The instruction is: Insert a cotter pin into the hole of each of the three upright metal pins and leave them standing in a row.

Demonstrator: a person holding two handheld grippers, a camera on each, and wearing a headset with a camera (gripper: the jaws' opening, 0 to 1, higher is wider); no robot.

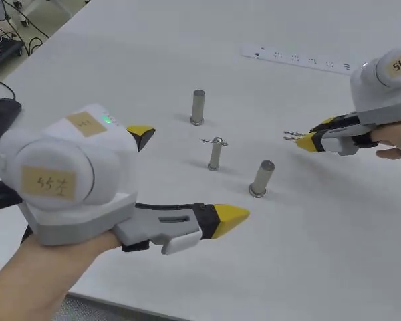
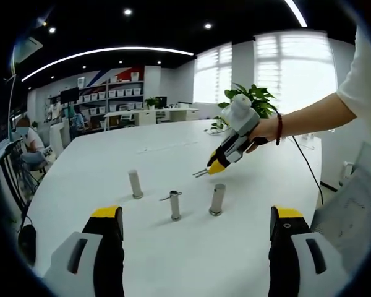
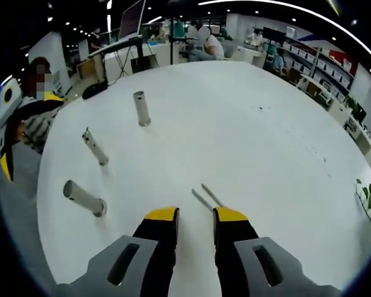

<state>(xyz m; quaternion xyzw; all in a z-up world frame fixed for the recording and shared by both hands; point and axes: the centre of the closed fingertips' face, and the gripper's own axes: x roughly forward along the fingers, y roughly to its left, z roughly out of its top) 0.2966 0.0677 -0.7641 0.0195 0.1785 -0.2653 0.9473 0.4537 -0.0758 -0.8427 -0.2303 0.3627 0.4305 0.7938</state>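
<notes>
Head view, middle pin (image 1: 215, 155): stood upright on the white tabletop (image 1: 307, 254), between the other two in a slanting row.
Fitted cotter pin (image 1: 214, 142): ran crosswise through the middle pin near its top, with an end sticking out on each side.
Far pin (image 1: 198, 107): stood upright, apart from the middle pin, not yet pinned.
Near pin (image 1: 261, 178): stood upright at the row's right end, also not yet pinned.
Held cotter pin (image 1: 293, 136): was pinched at the tip of the right gripper (image 1: 307, 142), legs pointing toward the row, above the tabletop and clear of every pin.
Right gripper view: the jaws stood narrow, closed on the held cotter pin, with the three pins ahead and to the left.
Left gripper (image 1: 190, 174): was raised short of the row, jaws spread wide and holding nothing.
Left gripper view: the row sat between the two yellow-tipped jaws, with the right gripper beyond it.
Power strip (image 1: 297, 59): lay flat on the far side of the tabletop, well apart from the pins.
</notes>
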